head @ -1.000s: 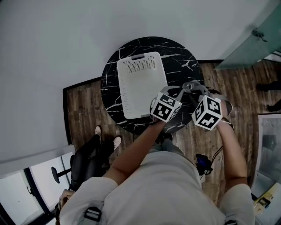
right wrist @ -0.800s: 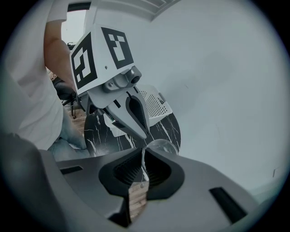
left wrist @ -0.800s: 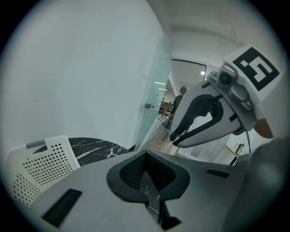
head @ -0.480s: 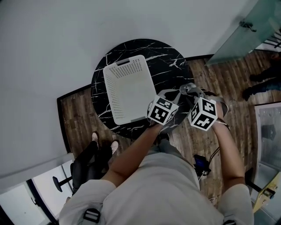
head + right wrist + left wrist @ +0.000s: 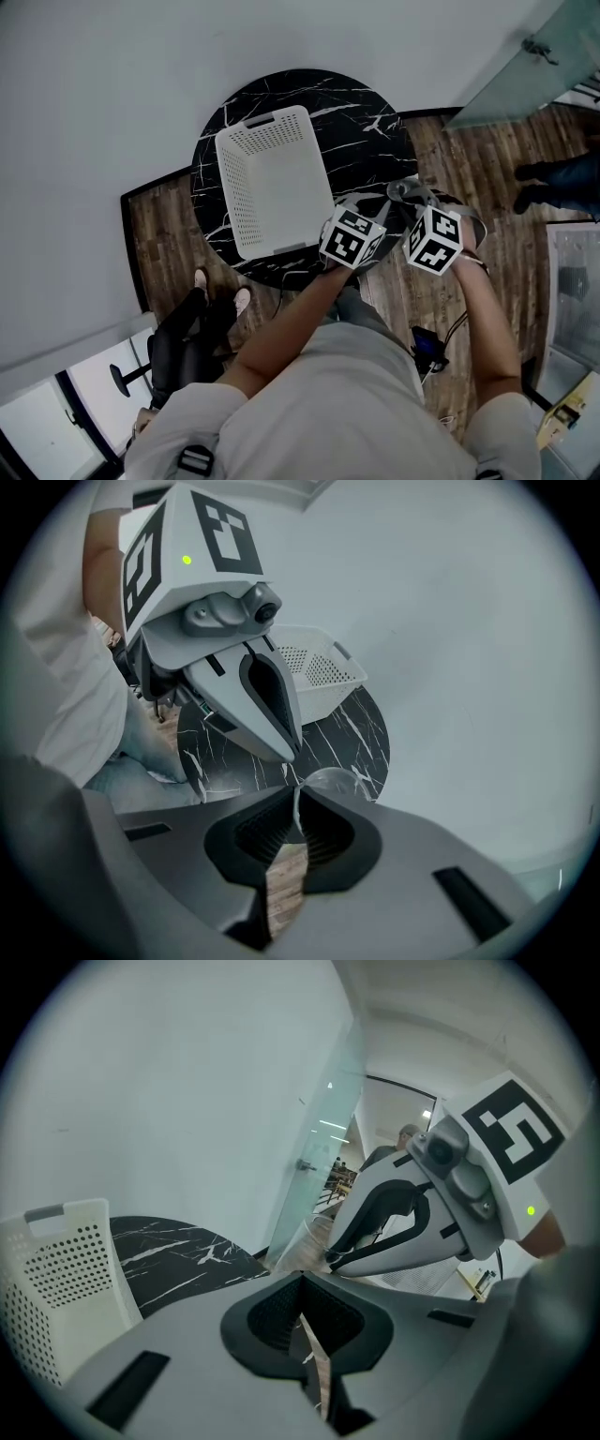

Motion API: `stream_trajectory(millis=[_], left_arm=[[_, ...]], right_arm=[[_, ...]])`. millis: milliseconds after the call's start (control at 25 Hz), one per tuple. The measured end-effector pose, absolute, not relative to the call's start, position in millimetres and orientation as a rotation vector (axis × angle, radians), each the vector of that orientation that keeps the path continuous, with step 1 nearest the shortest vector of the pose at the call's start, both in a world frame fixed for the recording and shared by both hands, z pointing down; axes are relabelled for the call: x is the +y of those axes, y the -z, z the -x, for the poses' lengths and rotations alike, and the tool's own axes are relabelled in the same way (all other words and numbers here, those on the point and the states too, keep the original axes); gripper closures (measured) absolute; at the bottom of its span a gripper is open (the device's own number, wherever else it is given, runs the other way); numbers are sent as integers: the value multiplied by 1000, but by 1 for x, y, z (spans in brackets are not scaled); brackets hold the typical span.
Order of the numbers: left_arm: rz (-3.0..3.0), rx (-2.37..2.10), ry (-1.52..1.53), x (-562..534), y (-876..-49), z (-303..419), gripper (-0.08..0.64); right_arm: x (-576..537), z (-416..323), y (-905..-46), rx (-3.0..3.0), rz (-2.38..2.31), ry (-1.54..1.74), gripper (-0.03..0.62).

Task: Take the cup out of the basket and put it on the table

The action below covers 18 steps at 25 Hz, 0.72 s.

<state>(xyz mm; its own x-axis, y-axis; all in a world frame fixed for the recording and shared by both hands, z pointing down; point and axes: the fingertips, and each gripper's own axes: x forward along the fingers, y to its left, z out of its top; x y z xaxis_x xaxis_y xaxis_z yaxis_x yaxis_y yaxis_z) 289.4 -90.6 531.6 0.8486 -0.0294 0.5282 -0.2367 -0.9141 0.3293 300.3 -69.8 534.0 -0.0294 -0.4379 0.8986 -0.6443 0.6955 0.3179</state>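
2 grippers sit right of centre. The right gripper (image 5: pixel 295 803) pinches the clear cup's (image 5: pixel 328 778) rim at the right edge of the table (image 5: pixel 366 150), outside the white basket (image 5: pixel 277 187). The left gripper (image 5: pixel 302 1312) has its jaws pressed together, empty.

White perforated basket (image 5: pixel 277 187), black white-veined table (image 5: pixel 366 127), clear cup (image 5: pixel 329 779).

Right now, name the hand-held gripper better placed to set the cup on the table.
Right: the right hand-held gripper is shut on the clear cup, by the edge of the table. The left hand-held gripper is shut, empty.
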Motion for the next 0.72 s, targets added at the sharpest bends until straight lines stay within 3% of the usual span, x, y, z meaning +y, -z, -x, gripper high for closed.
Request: stream_trajectory(millis=[720], left_arm=[[-2482,-266,-751,-50,-578,-275,555]], right_arm=[[-67,-302,-607,-1699,-754,-212,569]])
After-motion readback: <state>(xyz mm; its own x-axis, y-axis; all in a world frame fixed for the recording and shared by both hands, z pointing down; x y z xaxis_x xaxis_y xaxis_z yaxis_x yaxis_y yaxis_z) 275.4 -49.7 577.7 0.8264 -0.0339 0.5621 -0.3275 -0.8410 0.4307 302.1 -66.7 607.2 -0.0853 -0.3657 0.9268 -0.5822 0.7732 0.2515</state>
